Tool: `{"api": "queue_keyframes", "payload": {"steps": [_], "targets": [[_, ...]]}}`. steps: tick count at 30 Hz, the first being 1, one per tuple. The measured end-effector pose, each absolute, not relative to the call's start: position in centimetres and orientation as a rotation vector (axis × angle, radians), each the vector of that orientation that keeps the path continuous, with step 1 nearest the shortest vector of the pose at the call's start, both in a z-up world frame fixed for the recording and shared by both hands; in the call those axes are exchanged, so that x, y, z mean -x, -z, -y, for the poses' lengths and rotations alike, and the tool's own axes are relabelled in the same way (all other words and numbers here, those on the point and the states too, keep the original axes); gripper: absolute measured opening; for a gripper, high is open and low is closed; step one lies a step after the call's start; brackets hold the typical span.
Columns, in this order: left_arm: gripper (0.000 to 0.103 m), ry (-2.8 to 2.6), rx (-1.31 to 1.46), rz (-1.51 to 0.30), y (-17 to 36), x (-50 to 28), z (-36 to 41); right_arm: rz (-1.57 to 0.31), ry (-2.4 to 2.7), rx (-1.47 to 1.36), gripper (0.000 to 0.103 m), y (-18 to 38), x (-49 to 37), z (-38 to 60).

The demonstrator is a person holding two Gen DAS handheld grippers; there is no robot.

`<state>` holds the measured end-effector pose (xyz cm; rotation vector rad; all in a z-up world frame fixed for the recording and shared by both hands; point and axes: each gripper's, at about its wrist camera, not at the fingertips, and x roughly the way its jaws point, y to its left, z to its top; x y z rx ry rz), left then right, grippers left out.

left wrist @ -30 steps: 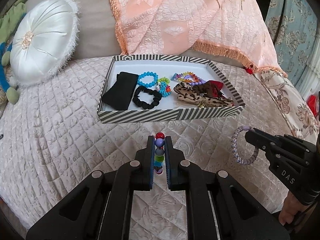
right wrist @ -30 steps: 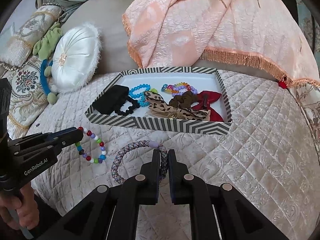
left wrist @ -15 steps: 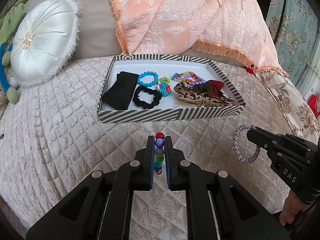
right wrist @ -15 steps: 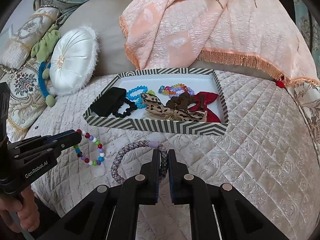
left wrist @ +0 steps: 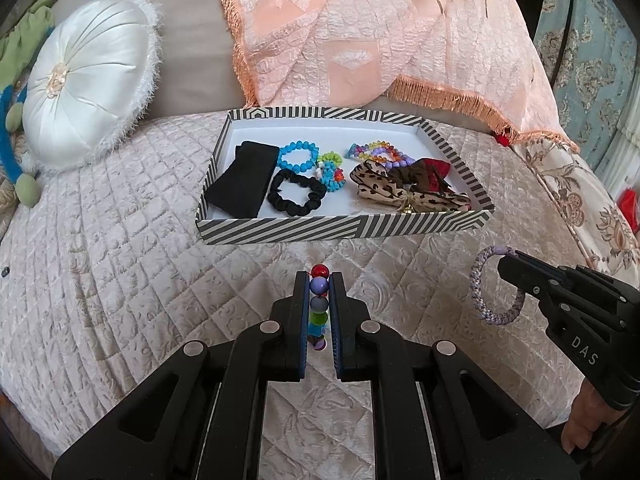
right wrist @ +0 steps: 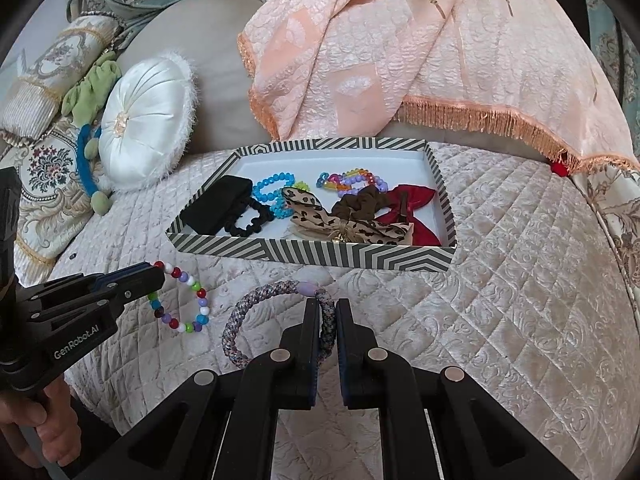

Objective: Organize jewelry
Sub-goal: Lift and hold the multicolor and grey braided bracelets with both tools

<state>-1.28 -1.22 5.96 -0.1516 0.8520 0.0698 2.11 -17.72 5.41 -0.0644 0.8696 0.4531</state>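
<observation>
Two bracelets up in the air over the bed (left wrist: pixel 120 248), not yet in the striped box (left wrist: pixel 344 230). Left tool (left wrist: pixel 319 280) pinched shut on the bead bracelet (right wrist: pixel 182 298), right tool (right wrist: pixel 328 310) on the woven bracelet (right wrist: pixel 276 320). Held tight, likely for no drops before the box.

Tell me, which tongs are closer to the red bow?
Right. The right tongs, shut on the braided bracelet, sit nearer the tray's end holding the red bow. The left tongs, gripping the bead bracelet, hang off the opposite end.
</observation>
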Motion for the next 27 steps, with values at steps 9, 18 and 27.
{"api": "queue_keyframes", "payload": {"steps": [9, 18, 27], "targets": [[0.008, -0.067, 0.150, -0.852, -5.96, 1.23, 1.38, -0.870, -0.453, 0.069, 0.007, -5.36, -1.98, 17.45], [0.008, -0.068, 0.149, -0.852, -6.00, 1.25, 1.35, -0.871, -0.452, 0.074, 0.007, -5.24, -1.92, 17.27], [0.008, -0.068, 0.150, -0.852, -6.01, 1.25, 1.37, -0.869, -0.450, 0.075, 0.007, -5.28, -1.88, 17.29]]}}
